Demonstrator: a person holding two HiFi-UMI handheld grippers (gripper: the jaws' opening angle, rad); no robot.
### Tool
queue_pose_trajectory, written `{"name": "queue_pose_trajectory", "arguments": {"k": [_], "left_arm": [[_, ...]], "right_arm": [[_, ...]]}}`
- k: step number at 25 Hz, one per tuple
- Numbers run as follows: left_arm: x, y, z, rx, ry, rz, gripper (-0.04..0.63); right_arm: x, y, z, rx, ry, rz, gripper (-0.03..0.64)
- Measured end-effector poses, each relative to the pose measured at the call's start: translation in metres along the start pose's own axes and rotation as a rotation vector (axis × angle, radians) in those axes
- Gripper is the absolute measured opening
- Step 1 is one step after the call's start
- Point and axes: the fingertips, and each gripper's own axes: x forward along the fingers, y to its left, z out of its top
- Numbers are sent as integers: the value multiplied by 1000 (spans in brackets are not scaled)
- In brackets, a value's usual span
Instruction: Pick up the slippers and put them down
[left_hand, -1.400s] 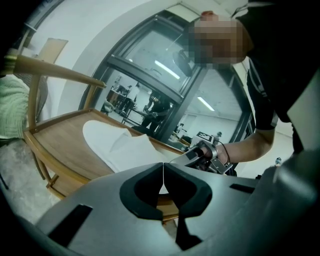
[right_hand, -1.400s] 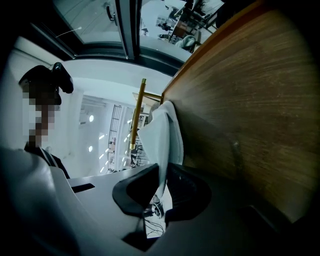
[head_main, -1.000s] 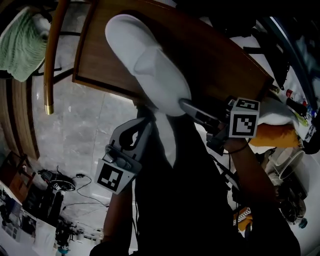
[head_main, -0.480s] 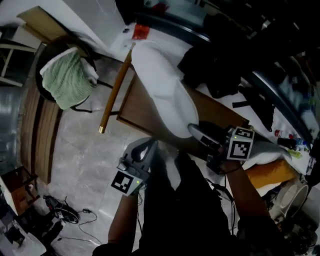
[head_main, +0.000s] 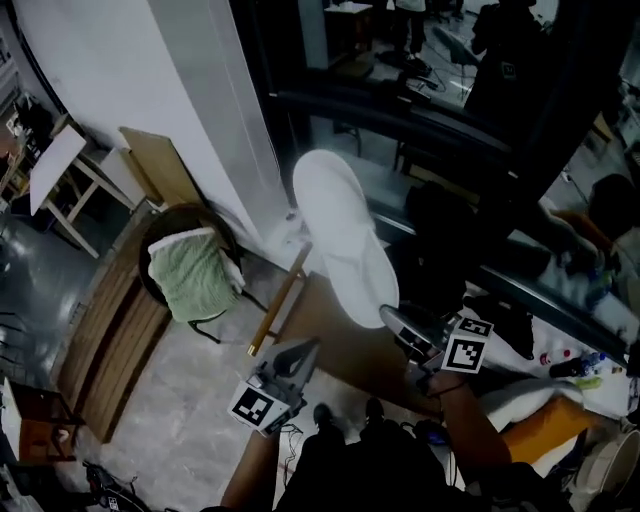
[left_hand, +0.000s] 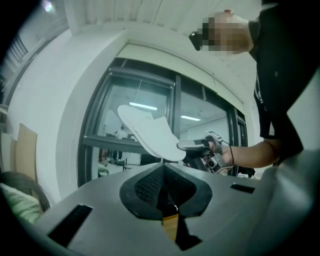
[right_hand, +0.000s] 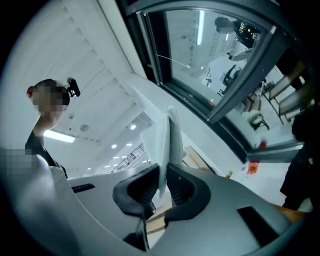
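Tongs on the right (head_main: 400, 325) pinch one end of a white slipper (head_main: 345, 240), and in the head view the slipper sticks up in the air toward 11 o'clock from them, with the brown counter (head_main: 335, 338) down below. The left tongs (head_main: 298, 352) are pressed together with nothing in them, at 7 o'clock from the slipper and apart from it. A green towel (head_main: 190, 272) lies over a chair at 9 o'clock.
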Motion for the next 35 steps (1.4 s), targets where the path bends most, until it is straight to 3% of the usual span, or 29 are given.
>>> {"name": "queue_pose_trajectory", "arguments": {"k": [8, 15, 35], "left_arm": [[14, -3, 85, 152, -90, -55, 12], [16, -8, 127, 236, -116, -88, 12], [18, -17, 145, 291, -158, -109, 12]], "right_arm": [[-1, 60, 76, -173, -157, 85, 52], [-2, 95, 102, -269, -243, 138, 49], [-1, 100, 107, -298, -299, 149, 48]]}}
